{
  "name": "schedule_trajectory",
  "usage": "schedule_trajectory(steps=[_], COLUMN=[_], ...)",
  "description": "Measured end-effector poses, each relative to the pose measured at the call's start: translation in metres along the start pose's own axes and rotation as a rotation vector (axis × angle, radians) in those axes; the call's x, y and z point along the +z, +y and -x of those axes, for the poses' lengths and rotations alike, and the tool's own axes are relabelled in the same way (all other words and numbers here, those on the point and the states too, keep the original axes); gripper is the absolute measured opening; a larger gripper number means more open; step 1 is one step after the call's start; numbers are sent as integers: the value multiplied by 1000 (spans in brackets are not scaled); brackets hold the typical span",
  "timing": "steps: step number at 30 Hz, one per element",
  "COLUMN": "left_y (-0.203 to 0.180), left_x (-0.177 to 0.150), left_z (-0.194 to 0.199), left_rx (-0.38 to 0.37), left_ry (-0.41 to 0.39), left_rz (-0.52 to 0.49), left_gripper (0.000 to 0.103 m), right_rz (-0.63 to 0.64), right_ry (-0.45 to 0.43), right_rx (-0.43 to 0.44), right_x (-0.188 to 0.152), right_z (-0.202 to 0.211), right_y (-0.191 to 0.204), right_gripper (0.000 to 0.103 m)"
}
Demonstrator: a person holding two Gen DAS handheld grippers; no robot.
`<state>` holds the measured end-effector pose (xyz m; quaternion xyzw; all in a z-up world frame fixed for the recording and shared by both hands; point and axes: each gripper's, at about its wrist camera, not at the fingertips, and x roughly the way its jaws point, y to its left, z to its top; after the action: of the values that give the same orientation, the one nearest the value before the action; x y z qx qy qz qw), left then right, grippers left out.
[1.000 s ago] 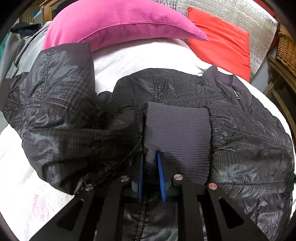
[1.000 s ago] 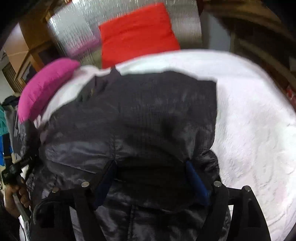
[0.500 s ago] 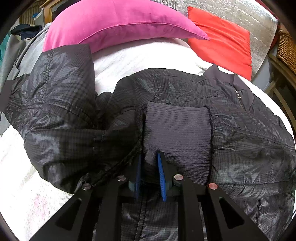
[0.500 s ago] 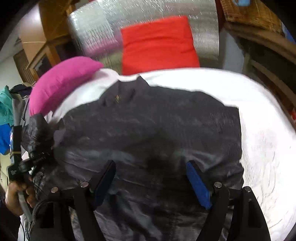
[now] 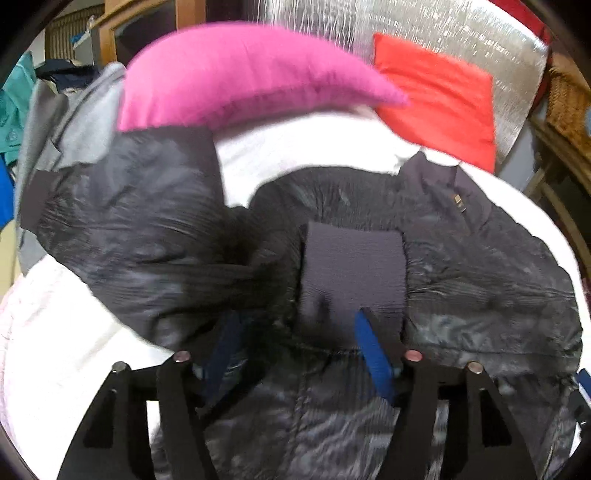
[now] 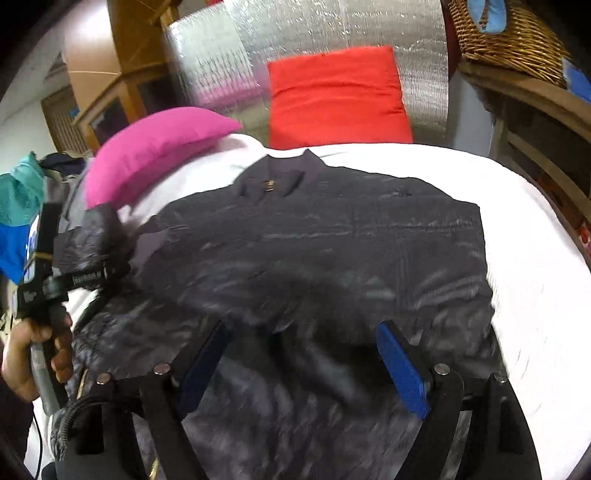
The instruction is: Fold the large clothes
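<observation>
- A black quilted jacket (image 6: 325,258) lies spread, front up, across a bed (image 6: 524,280) covered in white; its collar (image 6: 273,181) points toward 12 o'clock.
- In the left wrist view a ribbed knit cuff (image 5: 352,273) lies folded over the middle of the jacket's body, with the sleeve (image 5: 140,229) bulging out toward 9 o'clock.
- The left gripper (image 5: 295,354) hangs over the near edge of the cuff. Its fingers have just been opening and now stand spread, the blue pads either side of the cuff's lower edge without pressing on it.
- The right gripper (image 6: 306,362) hovers over the lower half of the jacket, fingers spread wide, jacket fabric showing beneath them; the pads do not clamp it.
- At 9 o'clock in the right wrist view, a hand (image 6: 33,347) grips the handle of the other tool, beside the bunched sleeve.
- A pink pillow (image 6: 155,147) rests at the head of the bed at 11 o'clock, touching the sleeve's far end in the left wrist view.
- A red cushion (image 6: 336,99) stands upright at 12 o'clock against a silver foil panel (image 6: 332,29).
- A wicker basket (image 6: 502,33) sits on a wooden shelf at 1 o'clock.
- Teal and grey clothes (image 5: 48,110) pile up at 10 o'clock.
</observation>
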<state>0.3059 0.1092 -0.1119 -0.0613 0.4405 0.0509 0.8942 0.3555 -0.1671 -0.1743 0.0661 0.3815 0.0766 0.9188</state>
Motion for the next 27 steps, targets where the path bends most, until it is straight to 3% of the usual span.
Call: schedule_trajectory(steps=[3,5,11,14,17,22,27], left_y=[31,65,219,285,336,386,405], left_x=[-4,-5,-6,-2,9,34,50], left_z=[23,33,33,19,8,-5,-33], left_rx=[-29,-44,-118,-131,-126,-157,-135], left_ry=[-26,-39,-96,-121,-134,-192,-166], left_rz=[31,104,493,646,737,835,885], left_gripper=[73,75,76,75,74,74,74], right_rz=[2,22,74,72,92,105,102], right_ry=[-6,3,49,54,49,53,49], right_rx=[16,15,-14,-16,-23,-9,2], right_x=[-20,-25,-50,-51,-54,-55,-56], right_z=[18,31,20,13,7,11,12], right_y=[14,15,23,23,27,27,27], right_gripper=[86,86,86,88,92,99,100])
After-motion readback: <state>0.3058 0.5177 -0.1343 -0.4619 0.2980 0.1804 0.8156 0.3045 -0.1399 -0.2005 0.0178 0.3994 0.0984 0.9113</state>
